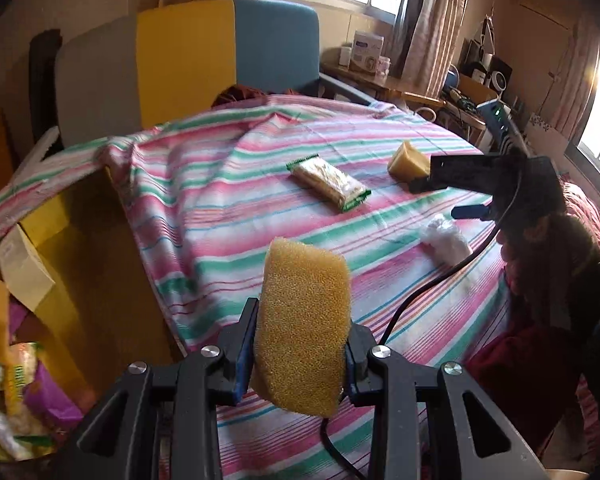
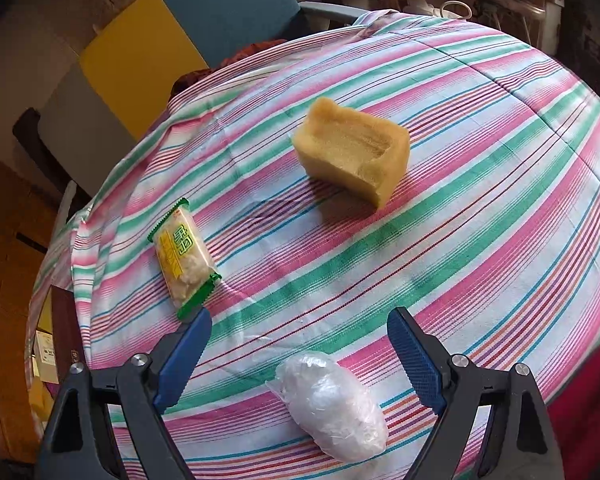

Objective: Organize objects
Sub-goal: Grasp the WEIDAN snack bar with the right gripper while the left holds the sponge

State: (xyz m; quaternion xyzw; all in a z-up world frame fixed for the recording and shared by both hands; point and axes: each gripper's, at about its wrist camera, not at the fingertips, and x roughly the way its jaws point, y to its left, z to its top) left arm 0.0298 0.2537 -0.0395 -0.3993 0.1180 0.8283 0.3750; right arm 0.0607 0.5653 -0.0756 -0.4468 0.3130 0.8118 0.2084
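My left gripper (image 1: 300, 356) is shut on a yellow sponge (image 1: 304, 320) and holds it upright above the striped cloth (image 1: 220, 200). My right gripper (image 2: 300, 344) is open and empty above a clear plastic-wrapped bundle (image 2: 332, 404), which lies between its fingers; it also shows in the left wrist view (image 1: 446, 240). A second yellow sponge block (image 2: 352, 156) lies farther ahead, also seen in the left wrist view (image 1: 408, 160). A green-edged snack packet (image 2: 184, 256) lies to the left, seen too in the left wrist view (image 1: 328, 182). The right gripper (image 1: 472, 188) shows in the left wrist view.
A bin of snack packets and wrappers (image 1: 20, 400) sits low at the left beside the table. A blue, yellow and grey chair back (image 1: 220, 52) stands behind the table. A cluttered desk (image 1: 380, 72) is at the back right. A black cable (image 1: 440, 280) crosses the cloth.
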